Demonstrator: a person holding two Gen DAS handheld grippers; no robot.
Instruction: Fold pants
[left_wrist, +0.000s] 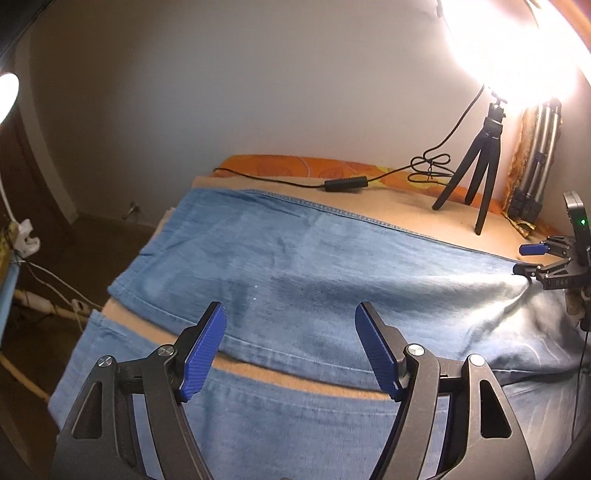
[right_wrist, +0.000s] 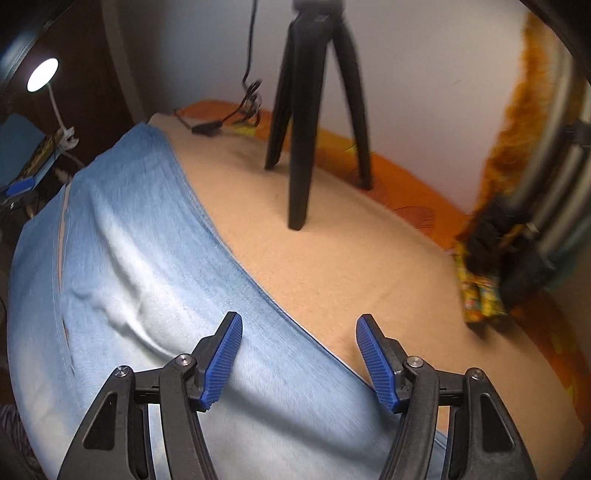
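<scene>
Light blue jeans (left_wrist: 332, 266) lie flat on a beige blanket (left_wrist: 406, 206), the two legs side by side with a thin strip of blanket showing between them. My left gripper (left_wrist: 290, 314) hovers open over the inner edges of the legs, with nothing between its blue pads. In the right wrist view my right gripper (right_wrist: 300, 321) is open too, and straddles the far side seam of the jeans (right_wrist: 147, 258) where it meets the blanket (right_wrist: 351, 258). The left wrist view shows that right gripper (left_wrist: 524, 259) at the far right edge of the jeans.
A small black tripod (left_wrist: 476, 177) stands on the blanket behind the jeans, with a black cable and inline switch (left_wrist: 345, 183) beside it. A bright lamp (left_wrist: 517, 44) glares at the upper right. Folded silver tripod legs (left_wrist: 543, 147) lean at the right. The bed's left edge drops to the floor.
</scene>
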